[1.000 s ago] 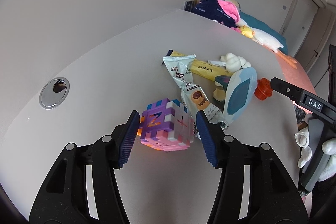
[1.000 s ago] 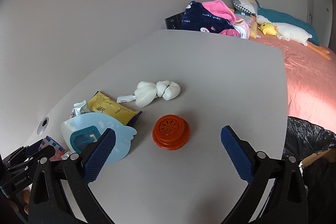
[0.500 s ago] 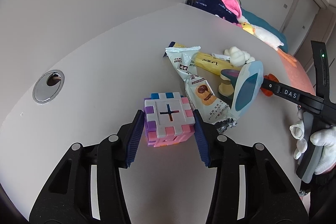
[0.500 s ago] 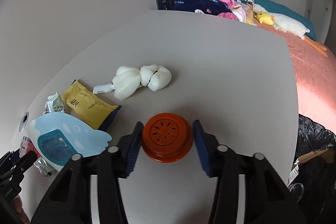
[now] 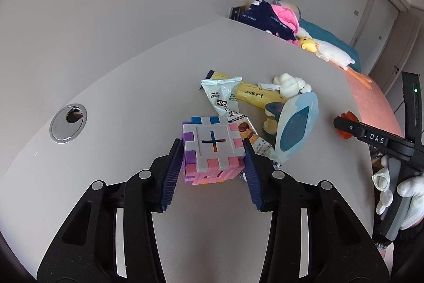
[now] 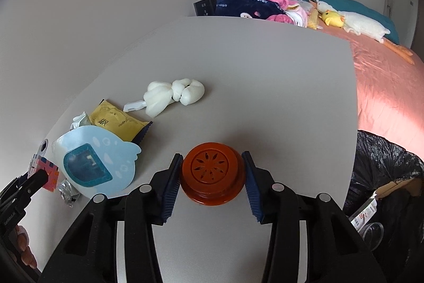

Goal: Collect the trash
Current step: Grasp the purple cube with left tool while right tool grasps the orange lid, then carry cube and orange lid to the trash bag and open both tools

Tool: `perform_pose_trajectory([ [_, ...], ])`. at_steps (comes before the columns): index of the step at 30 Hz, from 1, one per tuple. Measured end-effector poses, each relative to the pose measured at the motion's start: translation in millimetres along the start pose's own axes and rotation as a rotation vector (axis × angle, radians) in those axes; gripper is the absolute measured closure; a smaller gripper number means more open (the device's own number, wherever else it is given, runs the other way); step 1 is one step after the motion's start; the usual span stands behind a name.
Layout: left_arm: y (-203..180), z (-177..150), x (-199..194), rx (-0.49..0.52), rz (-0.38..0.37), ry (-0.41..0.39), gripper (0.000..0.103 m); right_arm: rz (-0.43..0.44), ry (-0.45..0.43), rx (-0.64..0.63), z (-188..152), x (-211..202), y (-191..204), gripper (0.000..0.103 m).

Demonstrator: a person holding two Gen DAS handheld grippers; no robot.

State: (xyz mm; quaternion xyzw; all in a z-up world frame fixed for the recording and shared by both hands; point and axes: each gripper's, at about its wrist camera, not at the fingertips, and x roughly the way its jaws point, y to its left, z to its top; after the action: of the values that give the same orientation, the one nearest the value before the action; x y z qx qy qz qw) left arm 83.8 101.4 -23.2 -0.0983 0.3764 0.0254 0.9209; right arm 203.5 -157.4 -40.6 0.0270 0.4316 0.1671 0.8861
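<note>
My left gripper [image 5: 213, 150] is shut on a pastel foam puzzle cube [image 5: 212, 147], its grey face with a cross slot turned up, held just above the grey table [image 5: 132, 86]. In the right wrist view my right gripper [image 6: 212, 167] is shut on a round orange lid-like container [image 6: 212, 174], both blue pads pressing its sides. Left of it lie a light blue bird-shaped pack [image 6: 95, 163], a yellow snack wrapper [image 6: 119, 121] and a white crumpled lump [image 6: 172, 94]. A silver snack wrapper [image 5: 225, 100] lies just beyond the cube.
A black trash bag [image 6: 384, 171] hangs open off the table's right edge, with packaging inside. A bed with a pink sheet [image 6: 384, 76], clothes and a plush duck stands beyond the table. A metal cable grommet [image 5: 68, 123] sits in the table at the left.
The left gripper closed on the cube, which turned its grey cross face up. The right gripper, wide open a second ago, closed on the orange container and came slightly nearer to it.
</note>
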Motion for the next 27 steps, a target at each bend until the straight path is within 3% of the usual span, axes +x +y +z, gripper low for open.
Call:
perform_pose_trajectory([
  [14, -39, -2, -32, 0.015, -0.027, -0.057, 0.059, 0.052, -0.066, 0.006, -9, -59, -15, 0.056],
  [27, -90, -5, -46, 0.064, -0.079, -0.063, 0.059, 0.079, -0.120, 0.029, -25, -106, -39, 0.056],
])
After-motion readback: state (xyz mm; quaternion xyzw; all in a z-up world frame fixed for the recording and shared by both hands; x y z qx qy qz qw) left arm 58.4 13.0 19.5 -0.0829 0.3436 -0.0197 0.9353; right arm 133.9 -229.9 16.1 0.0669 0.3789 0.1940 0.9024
